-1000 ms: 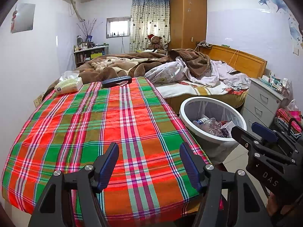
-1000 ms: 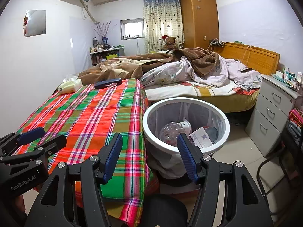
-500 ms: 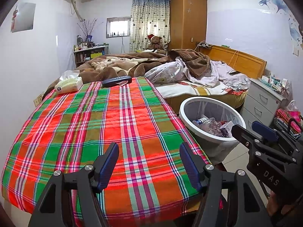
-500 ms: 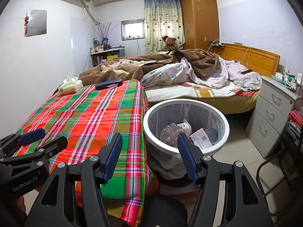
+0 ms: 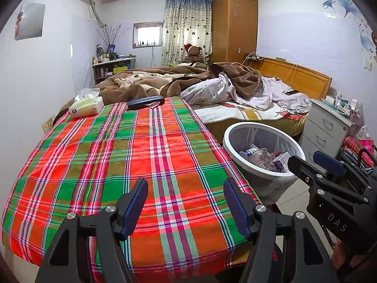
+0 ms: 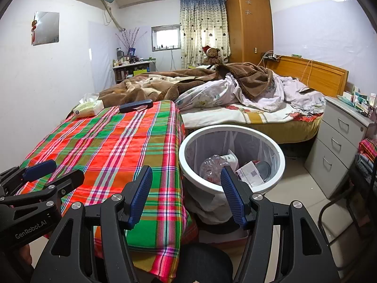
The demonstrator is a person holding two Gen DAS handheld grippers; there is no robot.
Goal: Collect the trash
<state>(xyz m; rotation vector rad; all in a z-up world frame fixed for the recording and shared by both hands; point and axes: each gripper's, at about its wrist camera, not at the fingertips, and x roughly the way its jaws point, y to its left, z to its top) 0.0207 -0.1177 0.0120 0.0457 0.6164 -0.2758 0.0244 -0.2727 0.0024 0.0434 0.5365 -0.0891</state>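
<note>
Two claws, both with blue-padded jaws spread apart and empty: my left gripper hangs over the near end of the red-and-green plaid tablecloth, my right gripper over the table's corner beside the white round mesh bin with its clear liner. The bin already holds a crushed clear plastic bottle and a white printed carton. On the cloth I see only a soft tissue pack and a dark blue case at the far end; neither looks like trash. I judge the wise move is a slow scan before any reach.
</note>
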